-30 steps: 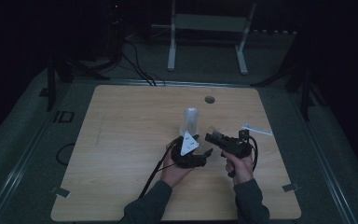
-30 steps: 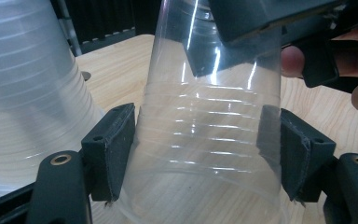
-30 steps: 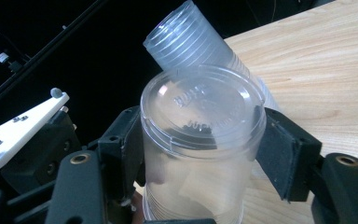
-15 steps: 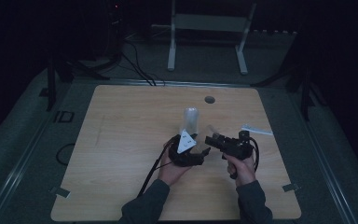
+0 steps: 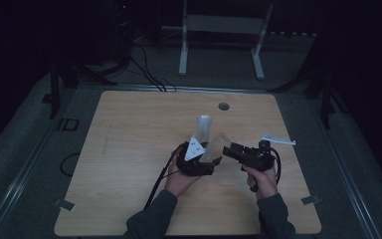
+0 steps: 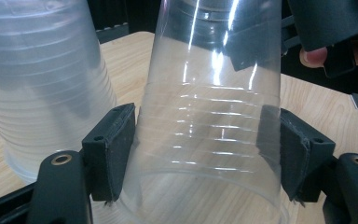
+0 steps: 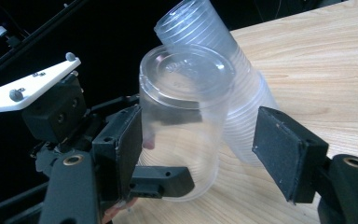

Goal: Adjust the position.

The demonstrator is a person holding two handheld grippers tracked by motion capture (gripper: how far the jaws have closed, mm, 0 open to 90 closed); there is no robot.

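Note:
On the wooden table (image 5: pixel 129 149) a stack of clear plastic cups (image 5: pixel 203 128) stands upside down. My left gripper (image 5: pixel 211 162) is shut on a single clear cup (image 5: pixel 220 143) just right of the stack. In the left gripper view both pads (image 6: pixel 109 149) press the cup's ribbed wall (image 6: pixel 209 116), with the stack (image 6: pixel 42 84) behind at the left. My right gripper (image 5: pixel 227 151) points left at that cup. Its jaws have just been closing. In the right gripper view the cup (image 7: pixel 182 116) sits between them, and the right pad (image 7: pixel 289 154) stands apart from it, so the right gripper (image 7: pixel 200 149) is open.
A small white object (image 5: pixel 278 140) lies near the table's right edge. A round hole (image 5: pixel 223 106) sits at the far middle of the table. Beyond the table stand a white metal frame (image 5: pixel 221 30) and cables (image 5: pixel 149 74) on the floor.

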